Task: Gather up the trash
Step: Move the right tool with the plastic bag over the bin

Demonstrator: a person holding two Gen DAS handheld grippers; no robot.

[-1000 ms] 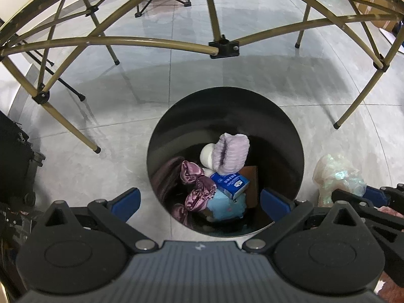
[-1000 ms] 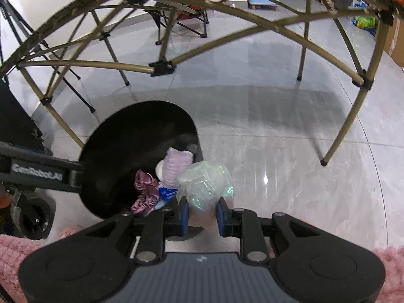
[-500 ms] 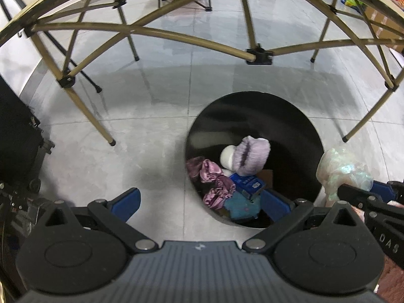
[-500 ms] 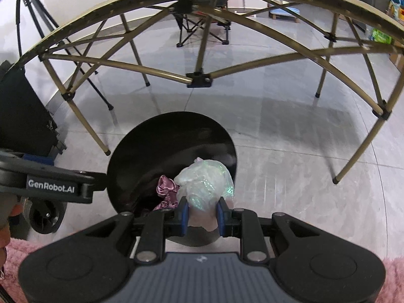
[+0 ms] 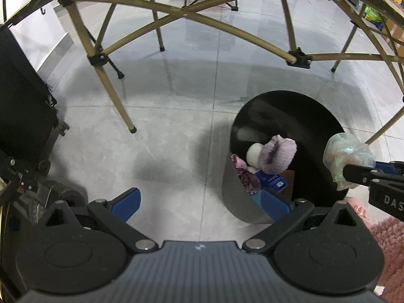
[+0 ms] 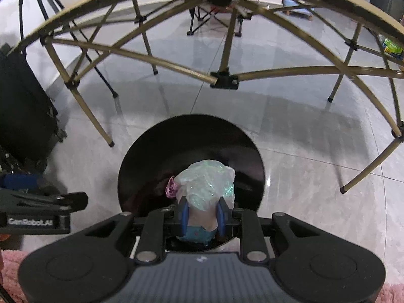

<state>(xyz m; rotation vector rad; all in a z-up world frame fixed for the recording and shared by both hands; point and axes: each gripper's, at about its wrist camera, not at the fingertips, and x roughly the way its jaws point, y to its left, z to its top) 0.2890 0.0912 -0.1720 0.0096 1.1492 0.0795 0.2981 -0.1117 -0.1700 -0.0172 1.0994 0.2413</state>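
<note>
A round black trash bin stands on the grey tiled floor. Inside it lie a fuzzy lilac item, a purple satin scrunchie, a blue box and a white ball. My right gripper is shut on a crumpled iridescent plastic wad and holds it over the bin's mouth. From the left wrist view the same wad hangs at the bin's right rim. My left gripper is open and holds nothing, over the floor left of the bin.
A folding table's tan metal legs and cross braces arch over the floor behind the bin. A black wheeled case stands at the left. Pink rug lies at the lower right.
The right gripper carried the wad from beside the bin's rim to over its opening. The left gripper slid left, so the bin now sits to its right.
</note>
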